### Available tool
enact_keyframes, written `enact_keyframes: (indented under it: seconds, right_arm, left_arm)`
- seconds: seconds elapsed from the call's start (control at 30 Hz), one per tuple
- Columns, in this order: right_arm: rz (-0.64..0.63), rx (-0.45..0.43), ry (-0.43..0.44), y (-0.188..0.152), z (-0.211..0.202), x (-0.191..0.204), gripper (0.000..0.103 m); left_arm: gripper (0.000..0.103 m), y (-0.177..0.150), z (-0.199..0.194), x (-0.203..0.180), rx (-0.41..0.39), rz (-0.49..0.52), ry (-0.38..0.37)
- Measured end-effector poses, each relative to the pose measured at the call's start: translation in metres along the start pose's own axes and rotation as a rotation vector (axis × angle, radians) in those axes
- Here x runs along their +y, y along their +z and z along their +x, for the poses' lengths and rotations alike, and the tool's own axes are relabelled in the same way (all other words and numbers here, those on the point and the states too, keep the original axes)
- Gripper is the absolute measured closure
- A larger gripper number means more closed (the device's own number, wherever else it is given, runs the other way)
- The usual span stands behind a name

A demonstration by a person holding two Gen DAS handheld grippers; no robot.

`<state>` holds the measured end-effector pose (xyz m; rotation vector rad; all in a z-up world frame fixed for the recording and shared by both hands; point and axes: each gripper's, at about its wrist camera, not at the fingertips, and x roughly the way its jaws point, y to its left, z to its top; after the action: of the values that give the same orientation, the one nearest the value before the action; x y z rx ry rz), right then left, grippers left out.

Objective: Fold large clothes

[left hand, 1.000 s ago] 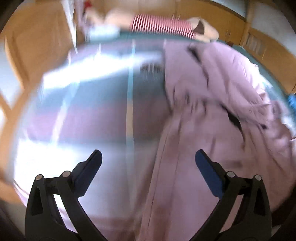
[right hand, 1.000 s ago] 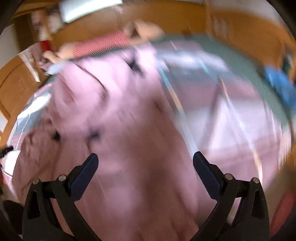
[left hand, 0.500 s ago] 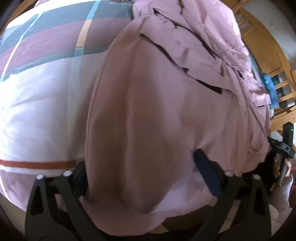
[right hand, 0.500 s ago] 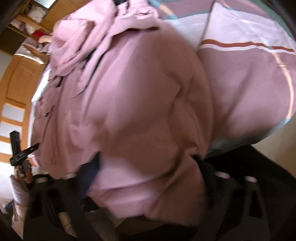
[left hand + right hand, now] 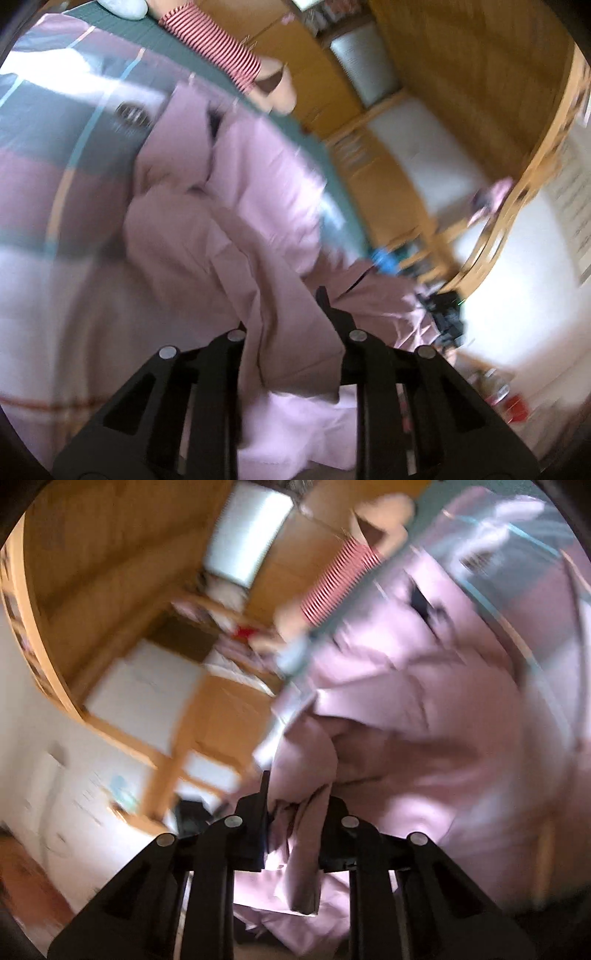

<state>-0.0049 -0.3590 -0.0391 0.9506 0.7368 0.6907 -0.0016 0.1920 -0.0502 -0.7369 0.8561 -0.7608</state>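
Between the fingers of my left hand-held gripper (image 5: 291, 325) I see a fold of the pink garment (image 5: 251, 206), the jaws closing in on the cloth. My right hand-held gripper (image 5: 295, 812) likewise has a bunched edge of the same garment (image 5: 424, 701) pinched between its closing jaws. The rest of it lies crumpled across the bed (image 5: 55, 177) with its plaid cover. Beyond it, a striped cloth (image 5: 218, 48) rests at the bed's far edge, before wooden furniture (image 5: 461, 74).

- A bed (image 5: 55, 192) covered in a sheet of broad pink, grey-green and white bands.
- A crumpled pink garment (image 5: 236, 206) lies across it.
- A red-and-white striped item (image 5: 218, 48) lies at the bed's far edge.
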Motion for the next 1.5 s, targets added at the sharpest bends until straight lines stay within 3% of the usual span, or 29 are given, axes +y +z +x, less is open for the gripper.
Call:
enact_keyframes:
  seconds: [0.07,0.17,0.23,0.37,0.47,0.5,0.57,0.67,0.73,0.77,0.8,0.83,0.87,0.93,1.0,1.03,1.1,1.17,1.23,1.3,1.43,1.5]
  right_arm:
    - [0.043,-0.092,0.054,0.042,0.012,-0.005,0.084]
    - [0.156,-0.238,0.077,0.105,0.023,-0.037,0.084]
    - [0.234,-0.307,0.057,0.140,0.036,-0.065,0.084]
    - [0.384,-0.397,-0.070,0.203,0.079,-0.134,0.082]
    - [0.511,-0.378,-0.168,0.216,0.115,-0.194,0.072]
    - [0.558,-0.367,-0.158,0.214,0.125,-0.213,0.070]
    - [0.617,-0.362,-0.093,0.211,0.129,-0.237,0.067]
    - [0.583,-0.344,-0.017,0.219,0.115,-0.235,0.051]
    - [0.507,-0.414,-0.029,0.223,0.089,-0.213,0.027]
    - [0.467,-0.475,-0.075,0.228,0.074,-0.198,0.003]
    - [0.413,-0.552,-0.146,0.227,0.058,-0.180,0.001]
    - [0.299,-0.618,-0.225,0.223,0.043,-0.150,0.001]
    - [0.206,-0.597,-0.286,0.221,0.046,-0.127,0.001]
    - [-0.011,-0.485,-0.419,0.208,0.063,-0.074,0.001]
    - [-0.312,-0.348,-0.557,0.161,0.099,-0.013,0.008]
    - [-0.405,-0.306,-0.592,0.141,0.113,0.002,0.012]
    - [-0.593,-0.186,-0.667,0.093,0.159,0.027,0.038]
    - [-0.696,-0.062,-0.698,0.069,0.208,0.031,0.049]
    - [-0.725,0.008,-0.732,0.066,0.250,0.022,0.051]
    - [-0.678,0.034,-0.788,0.088,0.281,0.002,0.051]
    - [-0.538,0.014,-0.847,0.142,0.325,-0.039,0.051]
    - [-0.543,-0.003,-0.879,0.156,0.341,-0.046,0.049]
  left_arm:
    - [0.083,0.035,0.006,-0.004,-0.042,-0.024,-0.031]
    - [0.083,0.108,0.034,0.012,-0.082,-0.149,-0.053]
    - [0.083,0.152,0.057,0.032,-0.097,-0.260,-0.031]
    - [0.071,0.236,0.126,0.091,-0.070,-0.434,0.070]
    - [0.063,0.244,0.172,0.152,-0.070,-0.603,0.131]
    - [0.063,0.239,0.183,0.169,-0.071,-0.650,0.126]
    - [0.062,0.226,0.194,0.199,-0.089,-0.722,0.026]
    - [0.059,0.223,0.169,0.206,-0.156,-0.737,-0.103]
    - [0.051,0.225,0.134,0.193,-0.243,-0.708,-0.116]
    - [0.032,0.225,0.104,0.178,-0.333,-0.667,-0.094]
    - [0.019,0.222,0.078,0.161,-0.410,-0.617,-0.030]
    - [0.018,0.219,0.056,0.141,-0.458,-0.559,0.063]
    - [0.018,0.212,0.037,0.114,-0.473,-0.473,0.155]
    - [0.018,0.197,0.021,0.075,-0.498,-0.338,0.236]
    - [0.020,0.175,0.033,0.028,-0.441,-0.187,0.404]
    - [0.021,0.165,0.042,0.017,-0.415,-0.136,0.429]
    - [0.022,0.136,0.075,-0.003,-0.331,-0.024,0.513]
    - [0.027,0.117,0.116,-0.009,-0.239,0.061,0.602]
    - [0.033,0.103,0.146,-0.002,-0.161,0.115,0.669]
    - [0.033,0.101,0.172,0.013,-0.097,0.153,0.751]
    - [0.026,0.099,0.186,0.034,-0.093,0.200,0.834]
    - [0.025,0.103,0.191,0.034,-0.079,0.235,0.880]
